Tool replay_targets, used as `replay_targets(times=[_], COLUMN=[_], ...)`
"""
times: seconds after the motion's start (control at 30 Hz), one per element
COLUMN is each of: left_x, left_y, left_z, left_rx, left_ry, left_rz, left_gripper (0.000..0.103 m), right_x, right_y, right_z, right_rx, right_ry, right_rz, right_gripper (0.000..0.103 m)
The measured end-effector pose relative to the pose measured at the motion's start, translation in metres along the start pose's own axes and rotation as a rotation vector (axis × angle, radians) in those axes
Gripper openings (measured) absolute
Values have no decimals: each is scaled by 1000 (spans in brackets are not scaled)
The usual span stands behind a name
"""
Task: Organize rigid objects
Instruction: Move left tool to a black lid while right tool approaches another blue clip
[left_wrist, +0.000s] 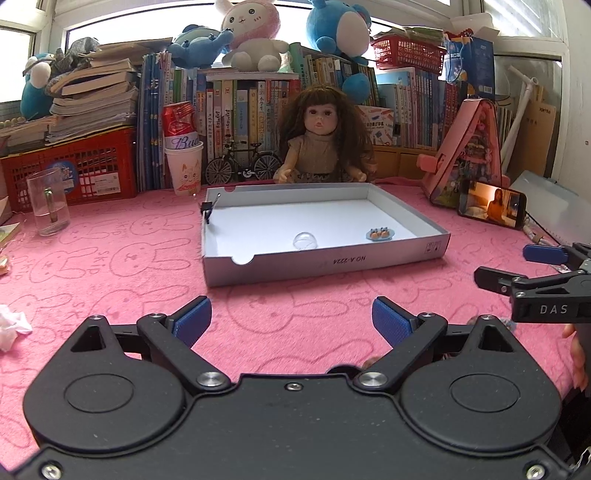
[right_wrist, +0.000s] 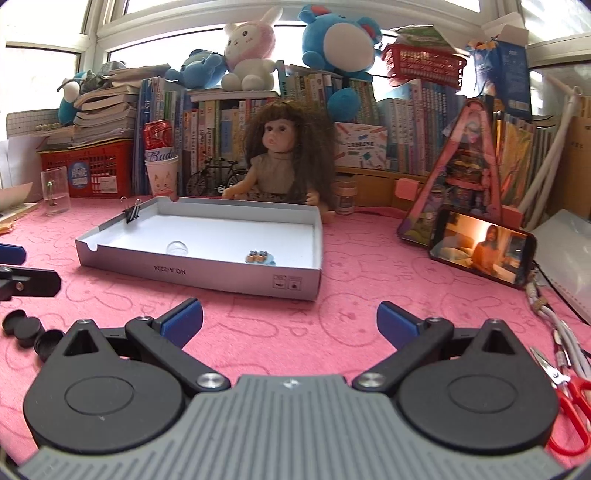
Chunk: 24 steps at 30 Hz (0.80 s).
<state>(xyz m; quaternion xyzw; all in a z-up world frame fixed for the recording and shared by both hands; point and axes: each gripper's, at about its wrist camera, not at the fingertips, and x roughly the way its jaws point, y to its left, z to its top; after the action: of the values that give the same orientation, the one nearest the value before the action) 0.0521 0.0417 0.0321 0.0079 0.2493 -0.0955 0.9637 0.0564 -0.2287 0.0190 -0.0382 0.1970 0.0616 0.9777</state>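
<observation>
A shallow white box lid (left_wrist: 325, 264) (right_wrist: 199, 275) lies on the pink cloth. Inside it are a clear dome (left_wrist: 305, 240) (right_wrist: 177, 247) and a small blue plate with tiny figures (left_wrist: 380, 233) (right_wrist: 260, 257). A black binder clip (left_wrist: 207, 209) (right_wrist: 132, 213) grips its far left wall. My left gripper (left_wrist: 291, 319) is open and empty, in front of the box. My right gripper (right_wrist: 290, 319) is open and empty, in front of the box's right corner; it also shows in the left wrist view (left_wrist: 517, 266). Three black round caps (right_wrist: 31, 332) lie at left.
A doll (left_wrist: 323, 138) sits behind the box. A phone (right_wrist: 482, 254) leans on a pink toy house (right_wrist: 469, 173). Red scissors (right_wrist: 565, 398) and a cable lie at right. A glass mug (left_wrist: 48, 206), paper cup (left_wrist: 183, 168), crumpled tissue (left_wrist: 13, 325), books and plush toys stand around.
</observation>
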Motion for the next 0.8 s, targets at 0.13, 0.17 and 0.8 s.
replay_targets(times=[0.13, 0.17, 0.8], left_x=[-10, -12, -38], left_y=[6, 8, 14], left_z=[-11, -13, -47], left_rx=[-6, -10, 5], left_ry=[9, 11, -11], left_rz=[17, 29, 89], left_gripper=[93, 93, 47], right_x=[-14, -17, -37], right_y=[-5, -6, 0], right_z=[-11, -13, -35], right_rx=[28, 28, 14], right_ry=[-25, -31, 21], right_rz=[-2, 1, 22], right_gripper=[103, 103, 63])
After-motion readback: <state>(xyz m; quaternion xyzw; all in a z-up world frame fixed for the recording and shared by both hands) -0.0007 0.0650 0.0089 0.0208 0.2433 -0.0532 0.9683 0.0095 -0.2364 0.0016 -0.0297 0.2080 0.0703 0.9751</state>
